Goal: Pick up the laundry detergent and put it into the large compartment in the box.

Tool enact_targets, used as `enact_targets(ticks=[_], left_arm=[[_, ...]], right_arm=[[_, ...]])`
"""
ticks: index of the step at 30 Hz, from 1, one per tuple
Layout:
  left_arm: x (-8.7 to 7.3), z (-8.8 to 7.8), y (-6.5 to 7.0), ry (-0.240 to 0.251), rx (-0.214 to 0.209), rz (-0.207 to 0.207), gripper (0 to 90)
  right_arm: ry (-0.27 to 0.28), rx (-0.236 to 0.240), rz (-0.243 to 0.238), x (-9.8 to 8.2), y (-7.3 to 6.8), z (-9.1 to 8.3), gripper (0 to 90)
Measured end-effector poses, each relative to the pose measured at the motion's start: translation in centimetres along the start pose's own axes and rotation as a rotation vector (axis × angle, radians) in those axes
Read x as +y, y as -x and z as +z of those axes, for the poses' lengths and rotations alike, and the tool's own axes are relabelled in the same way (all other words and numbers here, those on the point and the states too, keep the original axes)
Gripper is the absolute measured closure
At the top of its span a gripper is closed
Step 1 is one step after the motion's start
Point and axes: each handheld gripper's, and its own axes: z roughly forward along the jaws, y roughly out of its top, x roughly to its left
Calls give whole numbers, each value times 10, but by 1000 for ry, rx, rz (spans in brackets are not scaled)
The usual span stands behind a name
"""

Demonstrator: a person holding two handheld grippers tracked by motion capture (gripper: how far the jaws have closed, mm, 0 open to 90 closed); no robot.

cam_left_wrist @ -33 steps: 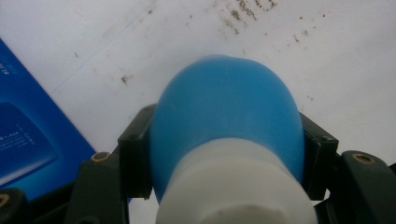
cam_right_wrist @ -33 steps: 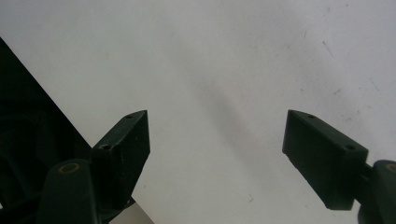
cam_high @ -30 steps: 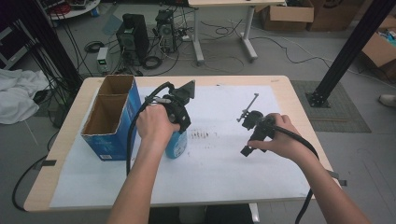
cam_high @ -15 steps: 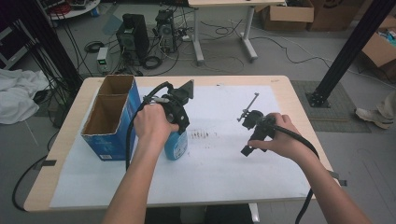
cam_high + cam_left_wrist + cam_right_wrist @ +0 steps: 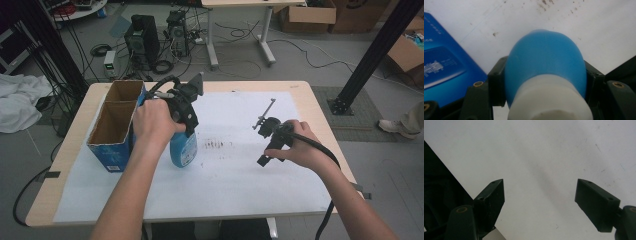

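A blue bottle (image 5: pixel 183 150) with a white neck stands upright just right of the blue box, its base at or barely above the white paper. My left gripper (image 5: pixel 187 126) is shut on its upper part from above. In the left gripper view the bottle (image 5: pixel 544 62) bulges between the two black jaws, which press on both of its sides, and my left gripper (image 5: pixel 544 83) looks down along it at the paper. My right gripper (image 5: pixel 266 152) is held low over the paper at the right. In its own view my right gripper (image 5: pixel 540 202) stands open with nothing between the jaws.
An open blue cardboard box (image 5: pixel 111 131) with two compartments stands at the table's left, close to the bottle; its side (image 5: pixel 444 65) shows beside the left jaw. White paper (image 5: pixel 225 180) covers the wooden table (image 5: pixel 320 115), with dark specks (image 5: pixel 215 145) near the middle.
My left hand has risen a little with the bottle in the jaws, and the bottle has shifted slightly toward the box. The right hand has kept still.
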Motion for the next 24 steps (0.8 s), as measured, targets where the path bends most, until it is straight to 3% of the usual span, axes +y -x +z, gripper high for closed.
enact_targets(ticks=[5, 17, 24], left_arm=[[-4, -29, -4, 10, -5, -7, 381], [-19, -97, -22, 76, -8, -73, 381], [-30, -127, -39, 110, -16, -139, 381]], right_arm=[[2, -3, 0, 2, 0, -2, 238], [-6, -4, -9, 6, -4, -2, 241], [-4, -9, -14, 6, -5, -5, 242]])
